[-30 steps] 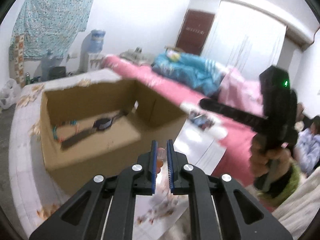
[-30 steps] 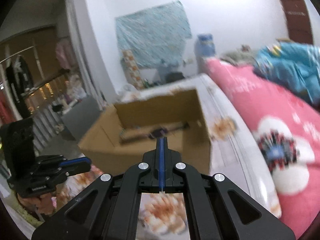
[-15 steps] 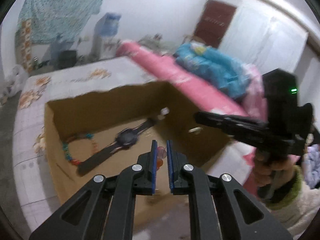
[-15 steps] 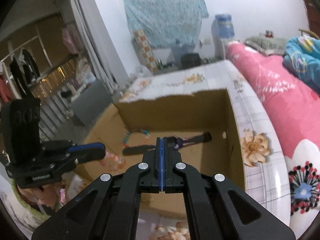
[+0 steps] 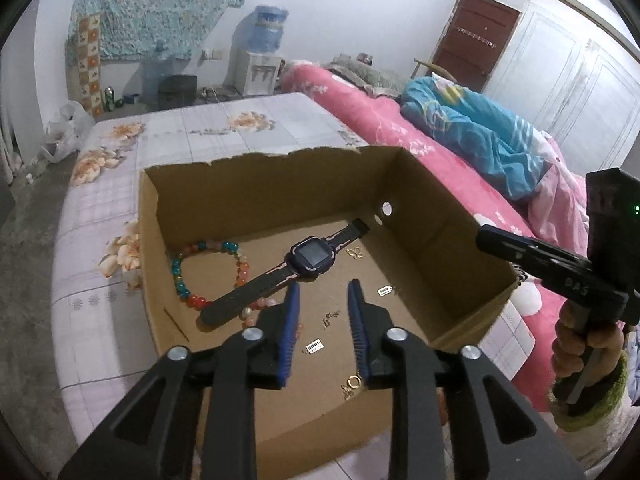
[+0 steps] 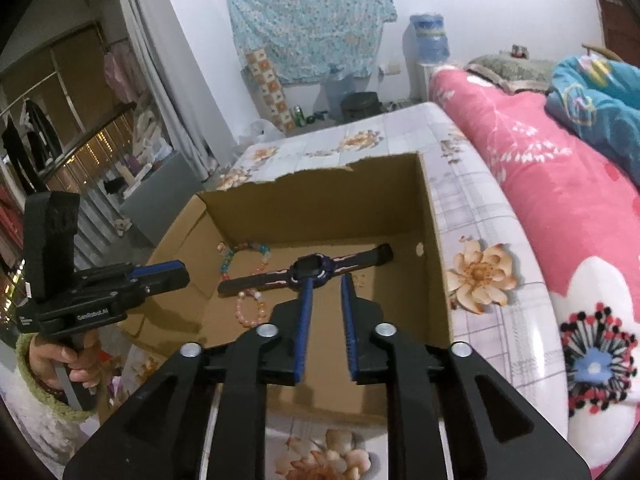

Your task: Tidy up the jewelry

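Hovering over the cardboard box on the bed, the left tool and right tool had just opened, nothing between them; the watch and bead bracelet lay on the box floor just beyond their tips.

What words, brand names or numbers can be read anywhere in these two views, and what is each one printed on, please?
"GenRobot.AI": white print on the side of the left hand-held gripper, right wrist view.
"DAS": faint raised letters on the body of the right hand-held gripper, left wrist view; an uncertain reading.
Unreadable: small white print above "GenRobot.AI"; the two white tags on the floor of the cardboard box; the watch screen is dark.
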A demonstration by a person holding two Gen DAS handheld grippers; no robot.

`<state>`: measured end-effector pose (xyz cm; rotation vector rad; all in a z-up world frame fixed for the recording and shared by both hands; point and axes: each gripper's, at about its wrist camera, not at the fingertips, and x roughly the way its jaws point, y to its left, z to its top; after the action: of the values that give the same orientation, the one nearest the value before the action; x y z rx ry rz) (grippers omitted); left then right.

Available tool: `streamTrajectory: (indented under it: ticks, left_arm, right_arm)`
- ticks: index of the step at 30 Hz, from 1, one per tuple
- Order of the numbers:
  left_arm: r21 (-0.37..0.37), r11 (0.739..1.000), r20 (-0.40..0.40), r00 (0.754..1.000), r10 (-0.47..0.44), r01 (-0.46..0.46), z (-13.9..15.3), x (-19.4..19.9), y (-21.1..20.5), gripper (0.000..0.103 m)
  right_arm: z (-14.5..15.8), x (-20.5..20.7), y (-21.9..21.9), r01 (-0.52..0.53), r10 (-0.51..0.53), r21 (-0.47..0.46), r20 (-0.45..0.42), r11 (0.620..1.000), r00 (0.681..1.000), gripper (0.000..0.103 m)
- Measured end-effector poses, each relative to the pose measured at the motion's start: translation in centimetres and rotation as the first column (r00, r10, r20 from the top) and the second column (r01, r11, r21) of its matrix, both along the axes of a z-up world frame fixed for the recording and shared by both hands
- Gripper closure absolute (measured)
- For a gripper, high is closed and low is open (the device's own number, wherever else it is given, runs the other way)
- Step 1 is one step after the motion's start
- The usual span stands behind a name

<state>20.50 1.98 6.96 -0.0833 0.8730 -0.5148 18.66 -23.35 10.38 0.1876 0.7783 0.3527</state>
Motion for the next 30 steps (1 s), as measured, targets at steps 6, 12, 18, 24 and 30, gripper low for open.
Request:
streamTrajectory:
  ticks: [6, 12, 18, 24, 30]
  left_arm:
    - [0.014, 0.999, 0.079, 0.996, 0.047, -0.049, 2.5, -4.4, 0.2, 0.022]
    - [0.105, 0.974, 0.106, 0.976, 0.19, -0.201, 2.3, -8.3, -0.4, 0.005]
    - [0.088, 0.962, 0.053, 0.966, 0.253, -0.257, 0.4, -8.8, -0.4, 0.005]
    - [0.089, 0.958, 0.085, 0.96, 0.266, -0.273, -0.2, -8.9, -0.9, 0.005]
    - [0.237, 0.938, 0.099, 0.967, 0.237, -0.254, -0.4, -8.9, -3.0, 0.005]
  right_arm:
    - [2.3, -4.0, -0.3, -0.028, 0.028, 0.001, 0.016, 1.0, 0.999, 0.031]
    - [0.8, -6.2, 1.5, -0.05, 0.044, -0.078, -0.085, 0.996, 0.995, 0.014]
    - [-1.6, -6.0, 3.2, -0.012, -0.012, -0.166, -0.146, 0.986, 0.989, 0.008]
    - [-3.8, -5.0, 3.6, 0.056, -0.115, -0.256, -0.22, 0.965, 0.969, 0.008]
    - [-4.0, -4.8, 3.8, 0.084, -0.143, -0.259, -0.219, 0.962, 0.965, 0.008]
